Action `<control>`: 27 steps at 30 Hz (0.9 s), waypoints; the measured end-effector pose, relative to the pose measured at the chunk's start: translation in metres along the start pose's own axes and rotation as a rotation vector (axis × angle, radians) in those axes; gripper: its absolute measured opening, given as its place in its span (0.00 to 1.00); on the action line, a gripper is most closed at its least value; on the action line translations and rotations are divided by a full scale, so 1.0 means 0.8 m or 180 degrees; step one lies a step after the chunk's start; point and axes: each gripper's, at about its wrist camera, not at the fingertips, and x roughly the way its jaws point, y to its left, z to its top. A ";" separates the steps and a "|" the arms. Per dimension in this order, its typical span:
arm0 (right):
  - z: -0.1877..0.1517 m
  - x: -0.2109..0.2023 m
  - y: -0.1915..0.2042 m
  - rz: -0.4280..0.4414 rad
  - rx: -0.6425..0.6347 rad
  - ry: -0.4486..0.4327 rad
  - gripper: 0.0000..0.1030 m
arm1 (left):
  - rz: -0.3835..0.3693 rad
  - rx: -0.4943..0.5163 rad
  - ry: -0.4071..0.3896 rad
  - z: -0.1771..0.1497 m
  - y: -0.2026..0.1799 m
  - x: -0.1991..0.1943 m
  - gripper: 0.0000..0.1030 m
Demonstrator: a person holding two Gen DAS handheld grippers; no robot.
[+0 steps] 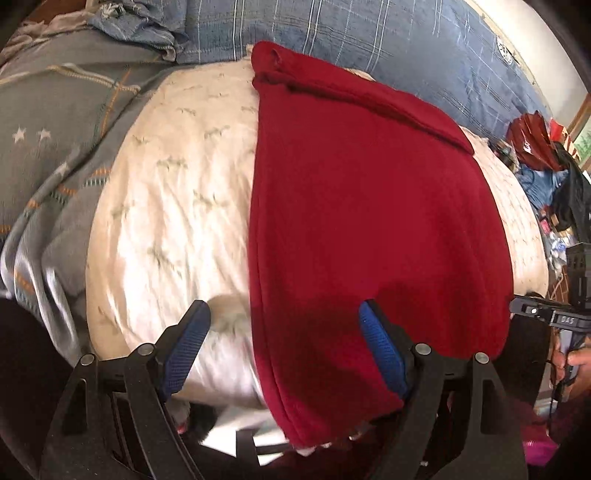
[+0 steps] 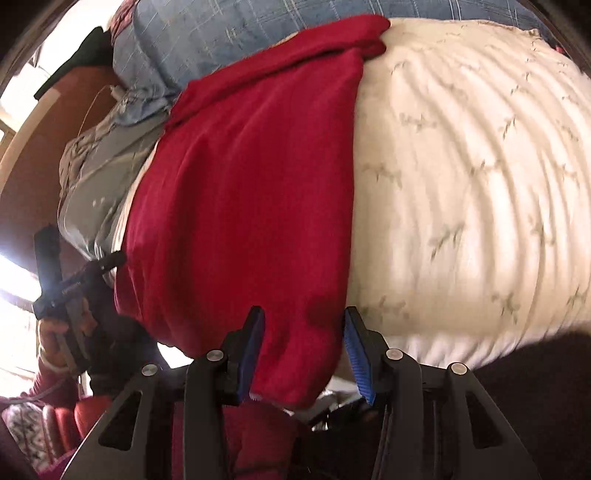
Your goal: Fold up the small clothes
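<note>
A red garment point(image 1: 369, 206) lies flat on a white patterned cushion point(image 1: 177, 192), its near hem hanging over the front edge. My left gripper point(image 1: 284, 317) is open, its blue pads straddling the garment's left edge near the hem. In the right wrist view the same red garment point(image 2: 251, 192) lies on the white cushion point(image 2: 461, 184). My right gripper point(image 2: 303, 321) is open, its jaws either side of the garment's right edge near the hem. Neither gripper holds the cloth.
A grey blanket with stars point(image 1: 48, 155) lies to the left, a blue plaid blanket point(image 1: 351, 33) behind. Clutter and a red bag point(image 1: 535, 140) sit far right. The other gripper and hand show at the edges point(image 1: 554, 321) point(image 2: 62, 295).
</note>
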 end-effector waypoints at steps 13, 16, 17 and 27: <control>-0.028 0.032 0.003 0.0245 0.0007 0.0303 0.45 | -0.0043 0.0044 0.0189 -0.033 0.004 0.002 0.80; -0.028 0.033 0.005 0.0262 -0.0022 0.0309 0.44 | -0.0050 0.0057 0.0187 -0.035 0.006 0.001 0.80; -0.027 0.033 0.005 0.0271 -0.0022 0.0314 0.44 | -0.0051 0.0059 0.0185 -0.036 0.006 0.001 0.80; -0.029 0.030 0.009 0.0247 -0.0070 0.0282 0.26 | 0.0005 0.0116 0.0217 -0.038 0.000 0.003 0.80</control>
